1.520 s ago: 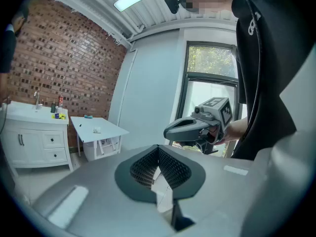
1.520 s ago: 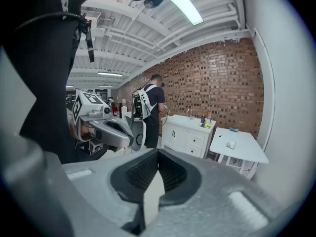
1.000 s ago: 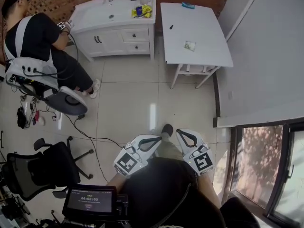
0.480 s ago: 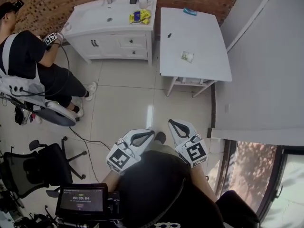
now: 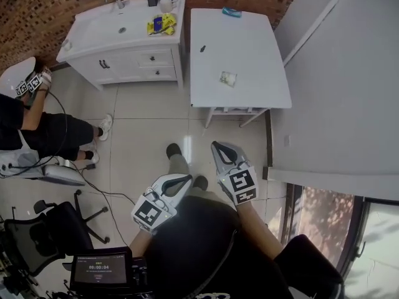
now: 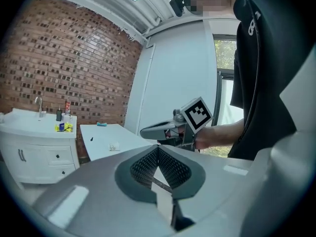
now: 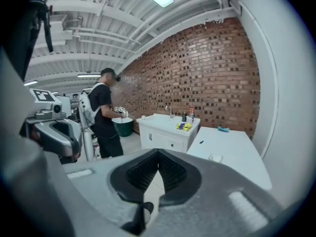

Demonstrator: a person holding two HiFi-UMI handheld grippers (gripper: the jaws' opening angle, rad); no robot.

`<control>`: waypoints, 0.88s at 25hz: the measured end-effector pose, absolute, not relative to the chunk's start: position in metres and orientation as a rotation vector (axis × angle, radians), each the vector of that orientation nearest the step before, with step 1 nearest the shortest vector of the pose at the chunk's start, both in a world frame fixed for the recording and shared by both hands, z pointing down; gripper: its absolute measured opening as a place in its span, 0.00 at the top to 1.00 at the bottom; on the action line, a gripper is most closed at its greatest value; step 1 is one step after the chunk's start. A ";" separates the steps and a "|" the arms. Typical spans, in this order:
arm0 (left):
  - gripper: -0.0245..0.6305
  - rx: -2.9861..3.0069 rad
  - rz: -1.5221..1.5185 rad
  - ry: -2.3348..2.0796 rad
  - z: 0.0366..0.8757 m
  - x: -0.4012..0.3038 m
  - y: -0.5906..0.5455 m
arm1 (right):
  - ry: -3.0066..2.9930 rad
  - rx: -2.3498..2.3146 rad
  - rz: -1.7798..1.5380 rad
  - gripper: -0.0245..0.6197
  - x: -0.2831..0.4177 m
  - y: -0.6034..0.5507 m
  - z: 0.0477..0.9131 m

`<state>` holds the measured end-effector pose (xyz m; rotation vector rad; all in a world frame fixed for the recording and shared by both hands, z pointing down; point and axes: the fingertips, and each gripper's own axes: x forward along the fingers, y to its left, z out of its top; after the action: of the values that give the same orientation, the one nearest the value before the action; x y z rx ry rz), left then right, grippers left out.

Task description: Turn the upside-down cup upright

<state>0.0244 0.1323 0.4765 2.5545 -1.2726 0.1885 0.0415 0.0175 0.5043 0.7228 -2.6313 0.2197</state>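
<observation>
Both grippers hang low in the head view, above the tiled floor and far from the furniture. My left gripper (image 5: 182,180) has its jaws together with nothing between them, as the left gripper view (image 6: 158,148) also shows. My right gripper (image 5: 216,146) is shut and empty too, seen likewise in the right gripper view (image 7: 158,152). A small white cup (image 5: 165,5) stands among bottles at the back right of the white vanity (image 5: 112,33). At this distance I cannot tell which way up it is.
A white table (image 5: 240,48) beside the vanity carries a blue object (image 5: 231,12), a small packet (image 5: 229,77) and a tiny dark item (image 5: 202,48). A seated person (image 5: 34,126) is at the left. An office chair (image 5: 47,232) stands bottom left, a grey wall on the right.
Both grippers have moved forward over the floor, the right one leading. The vanity and table have shifted left in the head view, and the seated person now sits at its left edge.
</observation>
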 end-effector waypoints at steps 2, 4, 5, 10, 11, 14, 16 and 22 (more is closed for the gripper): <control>0.94 2.563 0.180 -1.254 0.478 0.021 0.114 | -2.578 0.817 0.266 0.97 0.047 -0.010 0.510; 0.94 2.578 0.173 -1.235 0.479 0.017 0.094 | -2.533 0.883 0.299 0.97 0.050 -0.036 0.519; 0.94 2.588 0.170 -1.225 0.480 0.013 0.085 | -2.512 0.904 0.308 0.97 0.050 -0.048 0.524; 0.94 2.611 0.179 -1.175 0.480 -0.013 0.033 | -2.425 1.000 0.345 0.97 0.037 -0.110 0.545; 0.94 2.611 0.183 -1.169 0.480 -0.019 0.022 | -2.408 1.022 0.357 0.97 0.034 -0.122 0.548; 0.94 2.613 0.191 -1.151 0.481 -0.041 -0.006 | -2.339 1.094 0.366 0.97 0.028 -0.156 0.557; 0.94 2.616 0.184 -1.144 0.481 -0.063 -0.027 | -2.284 1.136 0.370 0.97 0.018 -0.179 0.567; 0.94 2.612 0.220 -1.158 0.490 -0.121 -0.080 | -2.108 1.321 0.340 0.78 0.003 -0.247 0.596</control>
<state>-0.1206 -0.0801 0.4901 2.6115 -1.1583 0.2204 0.0026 -0.2466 0.5958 1.3211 -2.1079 0.3401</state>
